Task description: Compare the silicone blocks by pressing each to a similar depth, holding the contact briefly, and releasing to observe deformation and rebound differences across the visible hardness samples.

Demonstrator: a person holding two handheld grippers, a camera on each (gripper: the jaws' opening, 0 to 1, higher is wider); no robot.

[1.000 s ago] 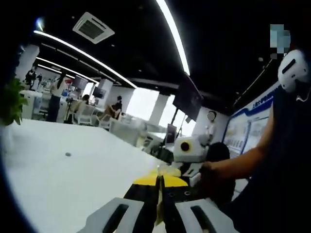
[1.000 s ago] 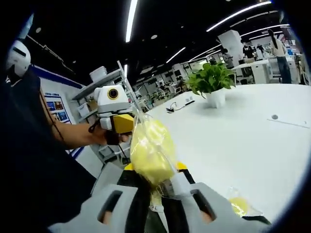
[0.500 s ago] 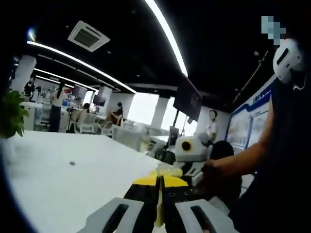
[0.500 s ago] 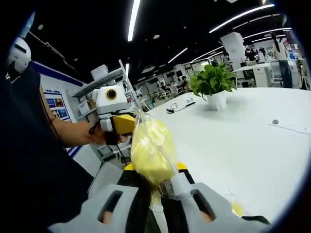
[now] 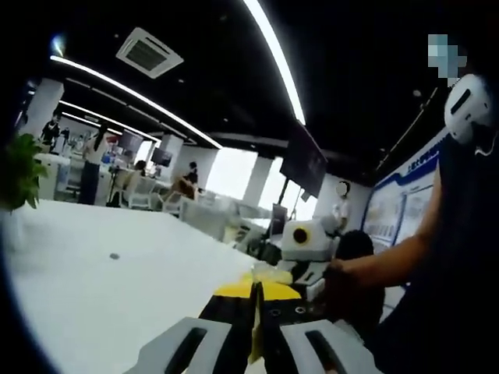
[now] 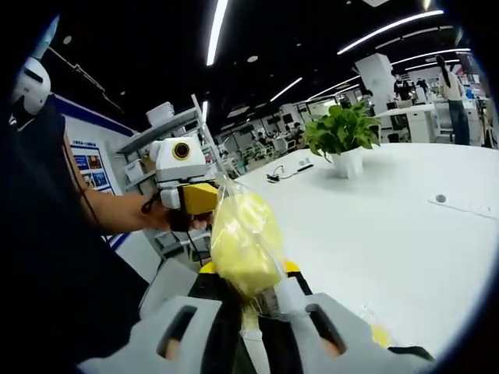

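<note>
A person in a dark top is holding both grippers up above a wide white tabletop, and between them is hanging a soft pale-yellow silicone block sealed in a clear plastic bag, sitting just left of centre in the right gripper view. The right gripper is pinching the lower end of that bag at the bottom of the frame, its jaws drawn together on the plastic. The left gripper, with its yellow-tipped jaws, is reaching in from the left and meeting the bag's upper edge. In the left gripper view its own jaws are pressing together at bottom centre, a thin yellow sliver of the bag showing between them, and the bag's bulk is lying just beyond the tips. A second yellowish bagged piece is resting on the table at lower right, and a leafy green plant in a white pot is standing at upper right.
</note>
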